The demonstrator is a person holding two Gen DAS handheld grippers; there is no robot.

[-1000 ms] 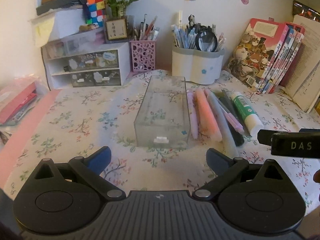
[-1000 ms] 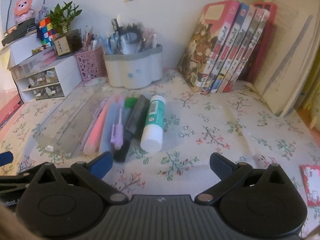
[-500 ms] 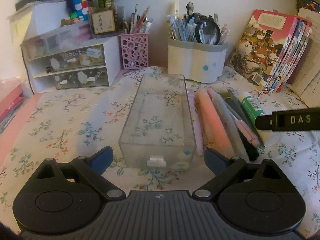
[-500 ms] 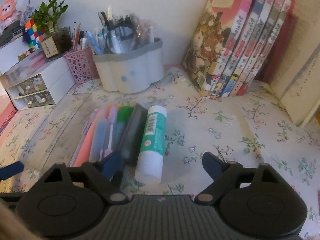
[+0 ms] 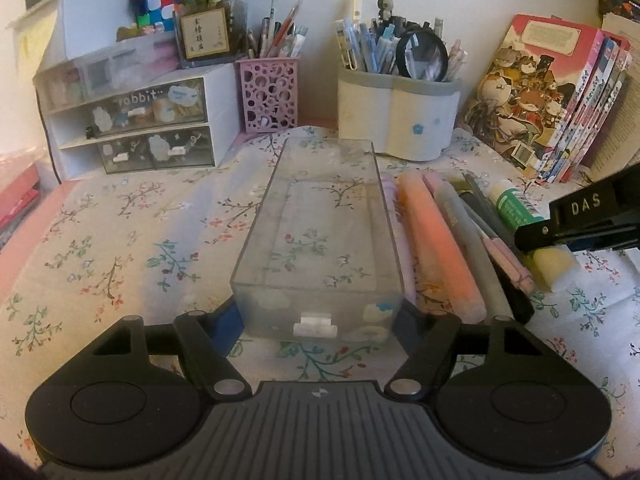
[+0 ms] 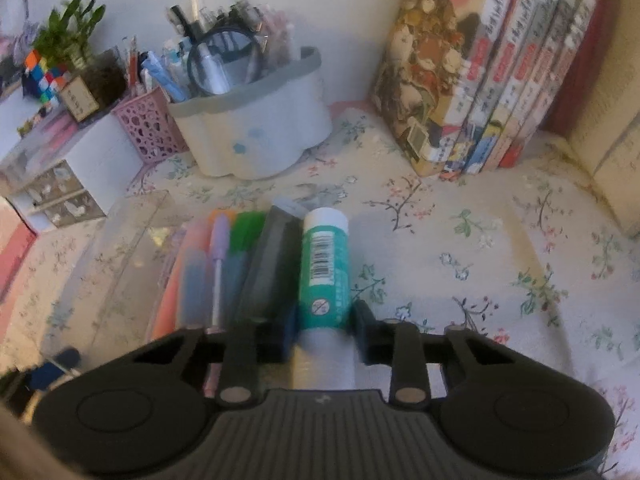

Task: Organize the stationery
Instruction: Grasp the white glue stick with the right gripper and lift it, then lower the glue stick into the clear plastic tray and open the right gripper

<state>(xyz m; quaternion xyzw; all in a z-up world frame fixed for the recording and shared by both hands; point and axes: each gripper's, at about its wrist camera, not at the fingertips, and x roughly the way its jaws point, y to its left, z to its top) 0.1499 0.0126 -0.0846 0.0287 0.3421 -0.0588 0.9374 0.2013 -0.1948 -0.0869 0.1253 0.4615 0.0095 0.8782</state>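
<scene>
Glue stick in my right fingers, clear box braced by my left.

My right gripper (image 6: 323, 336) has narrowed onto the glue stick (image 6: 325, 268), both fingers at its sides near the cap end, though I can't confirm firm contact; I'd squeeze evenly and lift straight so it doesn't roll. My left gripper (image 5: 320, 322) straddles the box (image 5: 320, 240) at its near end, fingers close against both walls. Just right of the box lie the pens (image 5: 444, 240), touching one another, the black one (image 6: 268, 264) against the glue, so it may drag along. Beyond the box stands the holder (image 5: 400, 120); books (image 6: 492, 80) lean farther right.
</scene>
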